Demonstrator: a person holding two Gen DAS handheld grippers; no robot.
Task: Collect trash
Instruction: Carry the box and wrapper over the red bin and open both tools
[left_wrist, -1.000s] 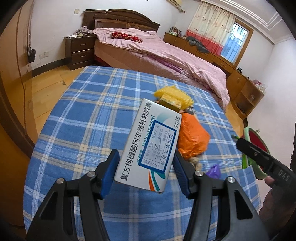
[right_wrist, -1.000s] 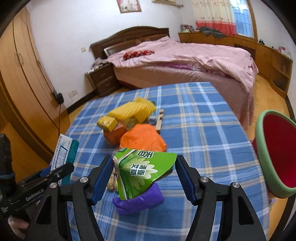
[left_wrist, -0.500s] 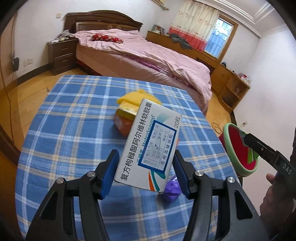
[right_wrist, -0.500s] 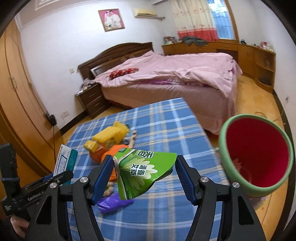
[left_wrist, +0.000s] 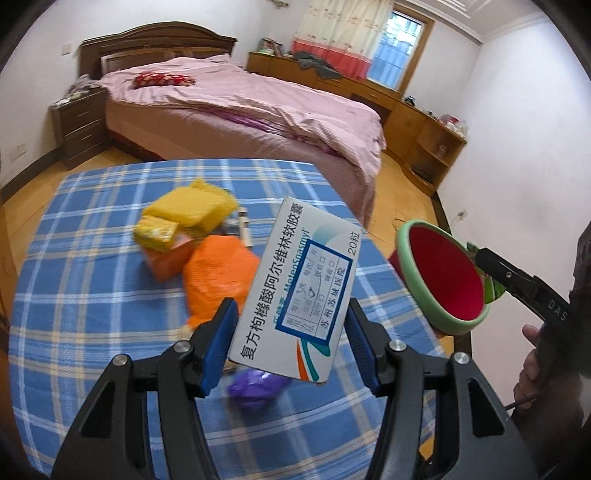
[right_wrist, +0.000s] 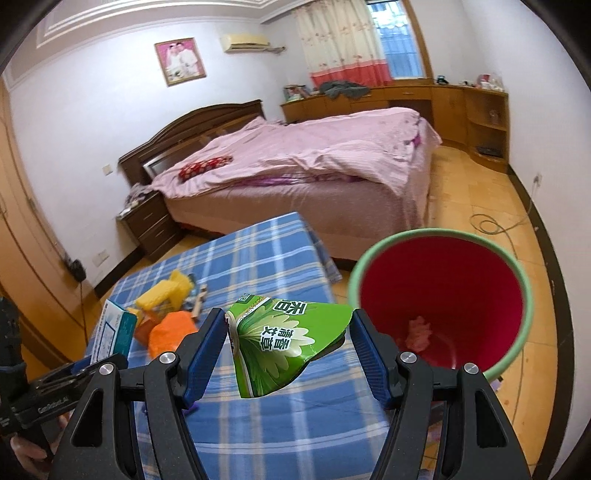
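While both loads are in the air, here is how the drop should go:

Left gripper (left_wrist: 290, 341): about half open, blue pads clamped on the white medicine box (left_wrist: 295, 291), which stands tilted above the bench (left_wrist: 74, 295).

Right gripper (right_wrist: 290, 349): a bit wider, closed on the crumpled green packet (right_wrist: 284, 343), held just at 9 o'clock of the bin's rim.

Bin (right_wrist: 443, 306): red inside, green rim, off the bench edge at 3 o'clock; a pink scrap already lies in it.

Advice, right: I'd carry the packet fully over the mouth before letting go; it is light and may flutter.

Advice, left: bring the box past the rim too, release low, one hand at a time so the grippers don't clash.

Left behind: orange bag (left_wrist: 218, 277), yellow pieces (left_wrist: 188, 210) and purple wrapper (left_wrist: 256, 384) at bench centre.
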